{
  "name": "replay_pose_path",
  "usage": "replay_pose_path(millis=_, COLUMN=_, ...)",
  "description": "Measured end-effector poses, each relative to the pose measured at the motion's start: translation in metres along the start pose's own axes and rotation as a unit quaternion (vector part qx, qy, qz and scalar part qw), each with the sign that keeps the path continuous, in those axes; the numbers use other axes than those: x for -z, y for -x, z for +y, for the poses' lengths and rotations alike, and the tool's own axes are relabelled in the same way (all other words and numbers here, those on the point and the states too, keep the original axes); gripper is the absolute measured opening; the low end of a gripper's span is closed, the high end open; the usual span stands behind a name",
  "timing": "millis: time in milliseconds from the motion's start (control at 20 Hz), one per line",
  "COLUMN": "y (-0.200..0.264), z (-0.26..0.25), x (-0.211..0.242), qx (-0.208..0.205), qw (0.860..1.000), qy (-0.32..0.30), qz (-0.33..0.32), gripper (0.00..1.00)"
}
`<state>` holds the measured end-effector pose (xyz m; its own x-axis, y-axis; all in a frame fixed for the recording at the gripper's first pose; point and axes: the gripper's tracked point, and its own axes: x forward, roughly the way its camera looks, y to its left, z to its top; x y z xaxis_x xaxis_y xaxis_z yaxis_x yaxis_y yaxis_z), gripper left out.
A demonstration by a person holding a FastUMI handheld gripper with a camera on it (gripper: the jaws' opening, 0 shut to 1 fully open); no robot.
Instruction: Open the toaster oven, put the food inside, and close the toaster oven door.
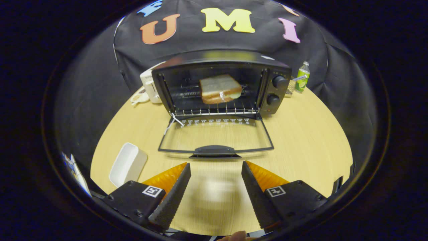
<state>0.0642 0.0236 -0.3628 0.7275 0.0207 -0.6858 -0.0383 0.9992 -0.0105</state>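
A black toaster oven [274,90] stands at the back of the round wooden table, straight beyond my fingers. Its glass door [215,137] is folded down flat toward me, and the door handle [214,150] lies just ahead of my fingertips. A sandwich [219,87] of white bread with a pale filling rests on the wire rack [217,108] inside the oven. My gripper [215,165] is open, with nothing but bare table between its fingers.
A white rectangular dish [128,163] lies on the table [307,147] to the left of my left finger. A white appliance [150,86] stands left of the oven. To the oven's right stands a green bottle [303,77]. A fingertip [235,237] of the person's hand shows below the gripper.
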Motion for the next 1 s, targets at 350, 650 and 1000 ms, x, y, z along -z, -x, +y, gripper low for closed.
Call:
replay_pose_path(millis=350, y=-0.046, z=0.002, x=0.011, qx=0.012, qw=1.000, qy=0.003, qz=0.019, gripper=0.98)
replay_pose_path(millis=650, y=-0.067, z=0.001, x=0.013, qx=0.029, qw=0.999, qy=-0.015, qz=0.029, gripper=0.98)
replay_pose_path(millis=1000, y=-0.037, z=0.004, x=-0.003, qx=0.029, qw=0.999, qy=-0.011, qz=0.016, gripper=0.98)
